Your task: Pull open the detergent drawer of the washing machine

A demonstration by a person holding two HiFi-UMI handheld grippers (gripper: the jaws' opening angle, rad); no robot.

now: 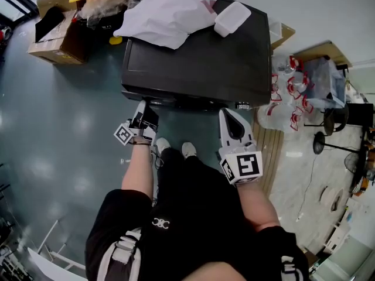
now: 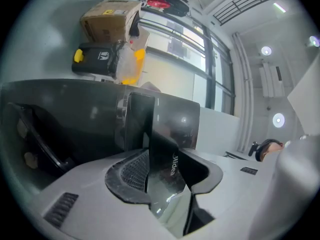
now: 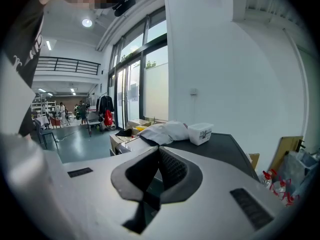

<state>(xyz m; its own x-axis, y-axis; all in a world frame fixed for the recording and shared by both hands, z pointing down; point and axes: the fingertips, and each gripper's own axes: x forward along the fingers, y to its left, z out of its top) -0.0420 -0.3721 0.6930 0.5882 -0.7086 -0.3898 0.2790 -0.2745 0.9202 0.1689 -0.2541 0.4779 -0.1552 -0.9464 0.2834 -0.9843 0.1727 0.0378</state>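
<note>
Glossy teal floor (image 1: 64,116) (cluttered washer top (image 1: 199,63))

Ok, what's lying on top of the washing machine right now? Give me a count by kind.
On the washing machine:
crumpled white bag: 1
white plastic box: 1
Total: 2

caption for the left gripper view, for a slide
Left gripper with its jaws either side of the glossy Midea-marked detergent drawer front on the dark washing machine, a cardboard box beyond.
</note>
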